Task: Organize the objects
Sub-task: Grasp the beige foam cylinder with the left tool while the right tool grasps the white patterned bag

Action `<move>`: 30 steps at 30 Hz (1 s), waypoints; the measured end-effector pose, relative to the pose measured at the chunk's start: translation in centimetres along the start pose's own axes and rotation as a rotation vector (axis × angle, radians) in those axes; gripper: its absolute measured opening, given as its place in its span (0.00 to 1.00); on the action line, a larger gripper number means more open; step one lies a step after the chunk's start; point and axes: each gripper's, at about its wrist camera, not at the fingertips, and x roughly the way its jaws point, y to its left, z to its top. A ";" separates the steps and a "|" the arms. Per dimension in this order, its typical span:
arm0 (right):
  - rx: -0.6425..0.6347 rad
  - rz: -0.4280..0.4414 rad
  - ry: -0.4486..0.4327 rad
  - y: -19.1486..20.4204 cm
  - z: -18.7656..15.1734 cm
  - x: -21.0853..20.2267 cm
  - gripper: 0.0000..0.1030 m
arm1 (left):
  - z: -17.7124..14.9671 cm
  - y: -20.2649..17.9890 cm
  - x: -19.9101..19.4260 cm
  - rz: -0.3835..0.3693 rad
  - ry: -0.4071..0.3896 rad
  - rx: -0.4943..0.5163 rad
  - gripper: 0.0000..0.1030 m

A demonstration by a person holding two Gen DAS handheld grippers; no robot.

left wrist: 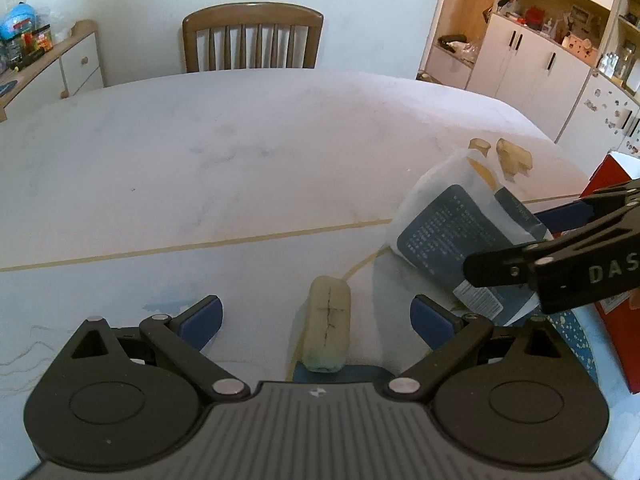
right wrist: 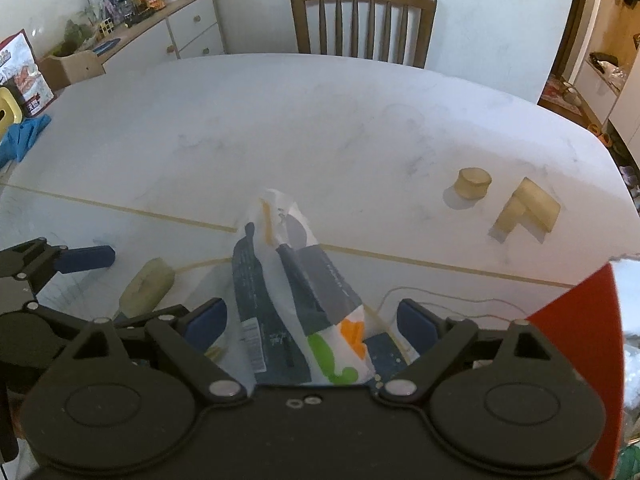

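A pale wooden block (left wrist: pixel 326 322) with a pen cross on top lies on the white table between the open fingers of my left gripper (left wrist: pixel 316 320). It also shows in the right wrist view (right wrist: pixel 146 286). A white and dark snack packet (right wrist: pixel 296 300) stands tilted between the open fingers of my right gripper (right wrist: pixel 312 324); the pads do not touch it. The packet also shows in the left wrist view (left wrist: pixel 460 232), with the right gripper's fingers (left wrist: pixel 500 264) beside it. A round wooden block (right wrist: pixel 473 183) and an L-shaped wooden block (right wrist: pixel 528 210) lie further right.
Tan tape lines (left wrist: pixel 200 246) cross the table (left wrist: pixel 240 140). A red box (left wrist: pixel 616 280) stands at the right edge. A wooden chair (left wrist: pixel 252 36) is at the far side. A blue cloth (right wrist: pixel 24 136) lies at the left edge, near a sideboard (right wrist: pixel 168 36).
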 end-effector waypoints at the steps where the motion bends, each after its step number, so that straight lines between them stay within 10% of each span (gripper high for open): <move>1: 0.000 -0.001 0.001 0.0 0.0 0.2 0.86 | 0.0 0.0 0.0 -0.002 -0.003 -0.001 0.98; 6: -0.008 -0.006 0.008 0.0 0.3 1.0 0.77 | -0.3 -0.4 -0.2 0.012 -0.024 0.007 0.97; 19: -0.031 -0.003 0.016 0.7 0.2 1.5 0.51 | 0.0 -1.1 -0.8 -0.041 -0.013 0.013 0.40; 30: 0.018 -0.007 0.012 0.9 -0.8 0.2 0.31 | 0.2 -1.0 -1.2 -0.048 0.014 0.001 0.22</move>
